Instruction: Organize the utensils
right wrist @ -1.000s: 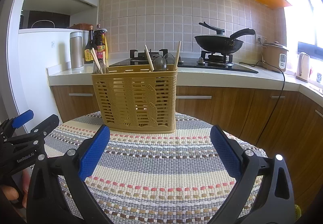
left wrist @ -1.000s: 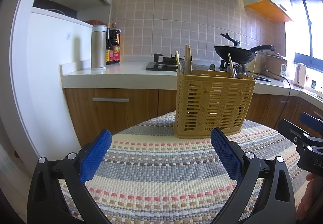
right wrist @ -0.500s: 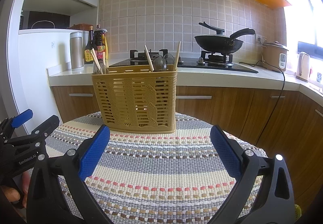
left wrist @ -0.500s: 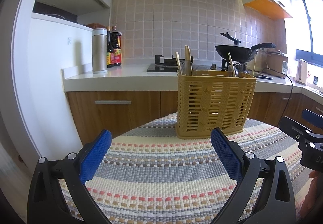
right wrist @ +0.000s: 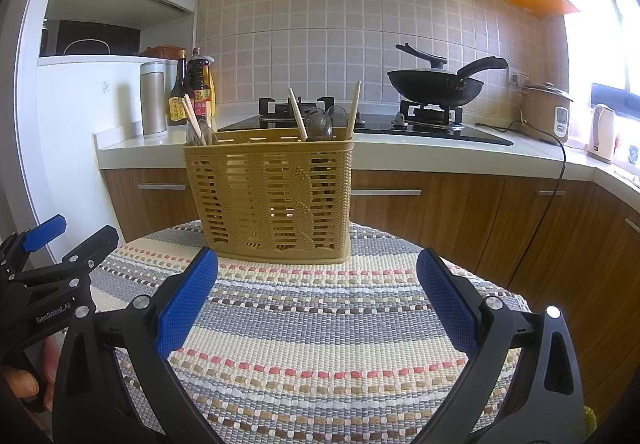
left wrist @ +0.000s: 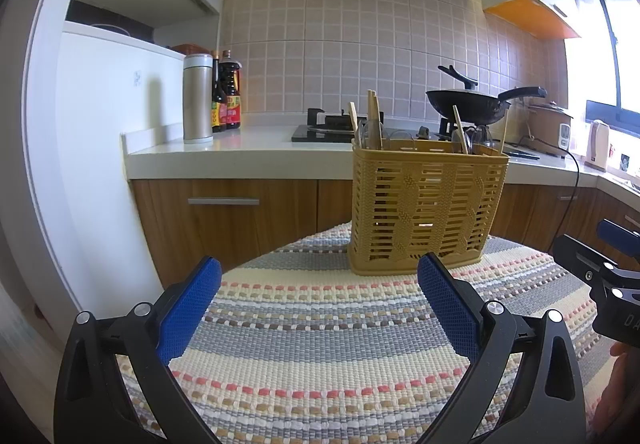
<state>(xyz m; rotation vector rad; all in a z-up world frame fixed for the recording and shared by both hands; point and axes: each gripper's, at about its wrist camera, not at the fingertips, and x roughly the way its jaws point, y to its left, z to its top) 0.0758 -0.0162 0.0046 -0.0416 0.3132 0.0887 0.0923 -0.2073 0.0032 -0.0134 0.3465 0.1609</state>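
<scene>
Left gripper [left wrist: 318, 304]: jaws spread wide, nothing between the blue pads [left wrist: 188, 310], poised low over the striped woven mat [left wrist: 320, 344]. Right gripper [right wrist: 316, 298]: jaws likewise wide and empty, over the same mat. In the right wrist view the left gripper stands off to the left, a hand [right wrist: 24, 380] on its grip.

The utensil basket [right wrist: 270, 196], a yellow slatted plastic holder, stands upright on the mat at the far side, well apart from both grippers. Wooden chopsticks [right wrist: 298, 114] and spoons [right wrist: 320, 124] stand in it, leaning at mixed angles in at least two groups, one at the left end and one toward the right. No loose utensil lies on the visible mat.

Risks, as judged: the basket looks light and tall, and the cloth beneath may slip; a sideways pull on a chopstick could tip or drag it. Thin, leaning sticks offer little to grip; a closing pad may pinch two at once or knock a neighbour askew. The spoon bowls appear clear or glossy and may slide from the pads. With both grippers approaching one narrow opening, they could collide.

Against the earlier frames: the left wrist view sits lower and a little further back, the counter and basket standing higher in the picture. The right wrist view is nearly unchanged. Basket and contents have not moved; both sets of jaws remain equally wide.
</scene>
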